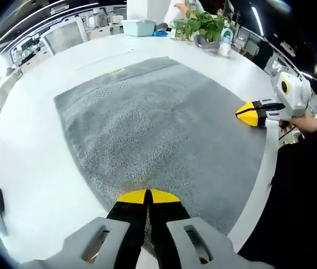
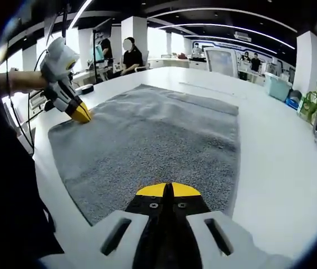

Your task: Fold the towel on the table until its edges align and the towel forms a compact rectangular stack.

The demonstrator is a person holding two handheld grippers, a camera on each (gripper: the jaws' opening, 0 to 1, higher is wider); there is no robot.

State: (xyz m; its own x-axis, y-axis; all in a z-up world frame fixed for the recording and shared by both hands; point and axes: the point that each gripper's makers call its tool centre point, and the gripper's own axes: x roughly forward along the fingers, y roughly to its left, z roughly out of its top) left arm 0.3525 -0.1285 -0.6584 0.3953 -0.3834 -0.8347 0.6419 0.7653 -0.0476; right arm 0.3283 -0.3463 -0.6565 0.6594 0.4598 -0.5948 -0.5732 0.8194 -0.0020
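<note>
Yellow-tipped jaws of the left gripper [image 1: 147, 196] sit pressed together over the near edge of the grey towel [image 1: 164, 129], and the right gripper [image 2: 168, 190] does the same at the neighbouring corner, its jaws closed with no gap showing. Whether either pair has cloth pinched between its tips I cannot tell. That towel lies spread flat on the white table [image 1: 35, 168], one layer, nothing folded yet. To fold cleanly, both corners should probably rise together and travel level to the far edge, keeping the cloth taut between them. A potted plant [image 1: 200, 25] stands well beyond.
</note>
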